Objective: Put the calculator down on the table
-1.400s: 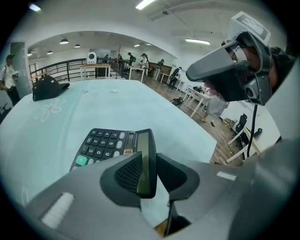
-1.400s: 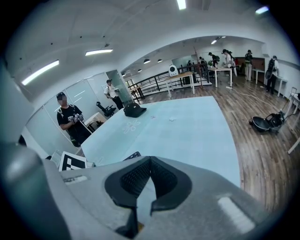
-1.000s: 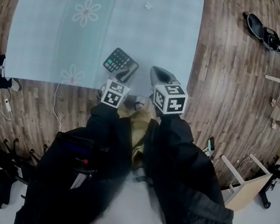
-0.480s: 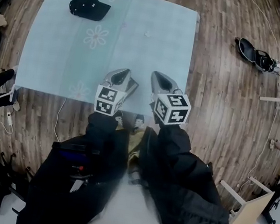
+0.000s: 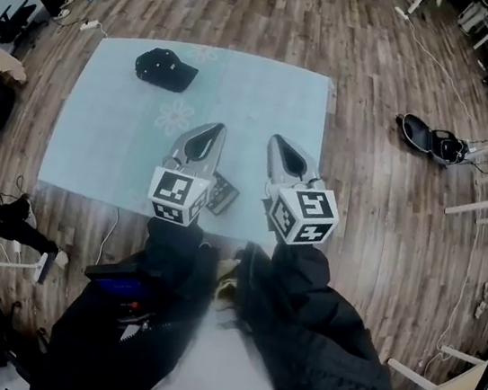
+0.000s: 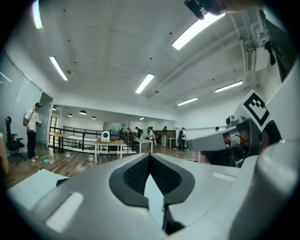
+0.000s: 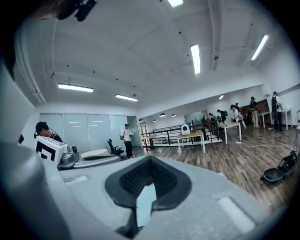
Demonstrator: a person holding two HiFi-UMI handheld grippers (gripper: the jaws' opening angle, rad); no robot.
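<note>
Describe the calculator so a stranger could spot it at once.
Find the pale blue table. At its near edge, partly hidden behind the left gripper, lies the calculator. It is flat, dark and rectangular, unlike the rounded black cap at the far side.

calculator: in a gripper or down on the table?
Down on the table: the calculator lies near the front edge, partly behind the left gripper. Its jaws and the right gripper jaws are together, nothing between.
</note>
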